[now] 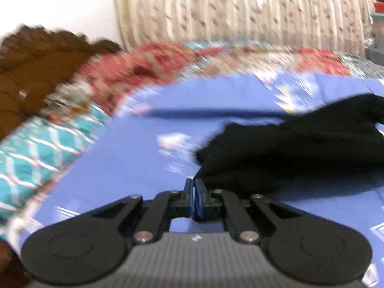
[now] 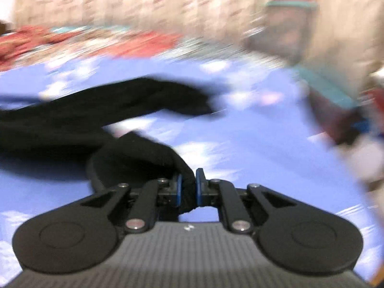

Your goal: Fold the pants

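Right hand-held gripper (image 2: 187, 180) pinching bunched black pants (image 2: 100, 110); left hand-held gripper (image 1: 194, 187) closed, nothing visibly held; blue sheet (image 1: 134, 168).

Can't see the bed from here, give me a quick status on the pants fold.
Left gripper jaws shut, pinching an edge of the black pants. Right gripper clamped on a bunched fold. Blue sheet around them bare, nothing blocking.

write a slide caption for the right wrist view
Right tongs shut on a bunched edge of the black pants, which trail left across the blue printed bedsheet; the frame is motion-blurred.
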